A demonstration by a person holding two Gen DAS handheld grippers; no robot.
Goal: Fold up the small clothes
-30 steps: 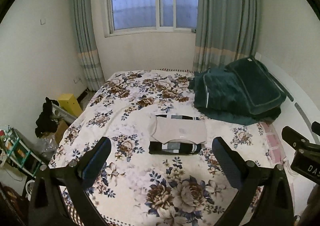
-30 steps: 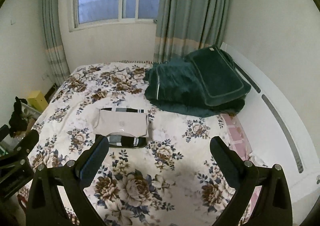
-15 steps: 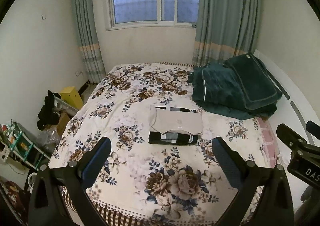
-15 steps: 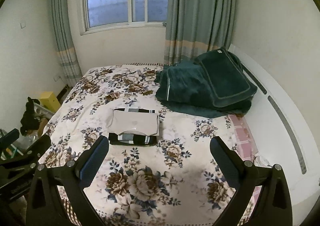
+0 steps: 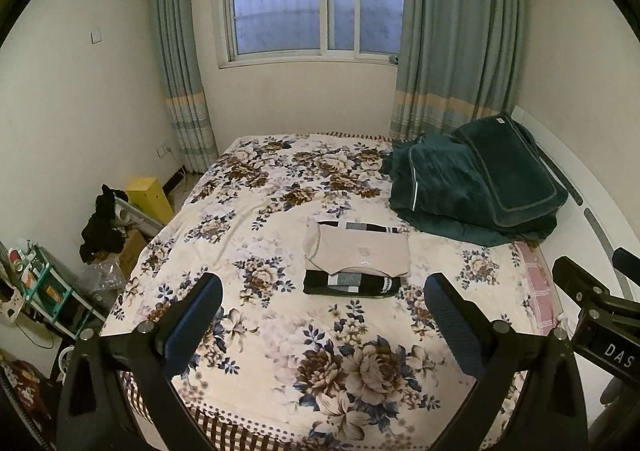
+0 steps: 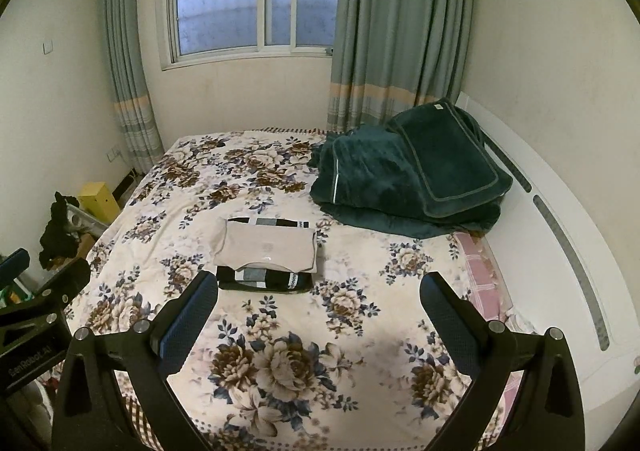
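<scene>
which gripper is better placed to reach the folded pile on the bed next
Left, marginally. The folded pile sits centred between the open left gripper; for the open right gripper it lies off toward its left finger.

We can't read the small mark on the beige folded top (image 5: 362,249); the striped garment (image 5: 350,285) beneath is mostly covered. The shelf clutter (image 5: 36,283) is cut off by the edge.

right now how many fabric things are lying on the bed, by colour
beige folded top: 1
black striped folded garment, under the beige one: 1
dark green bedding pile, items within unclear: 1
total: 3
</scene>
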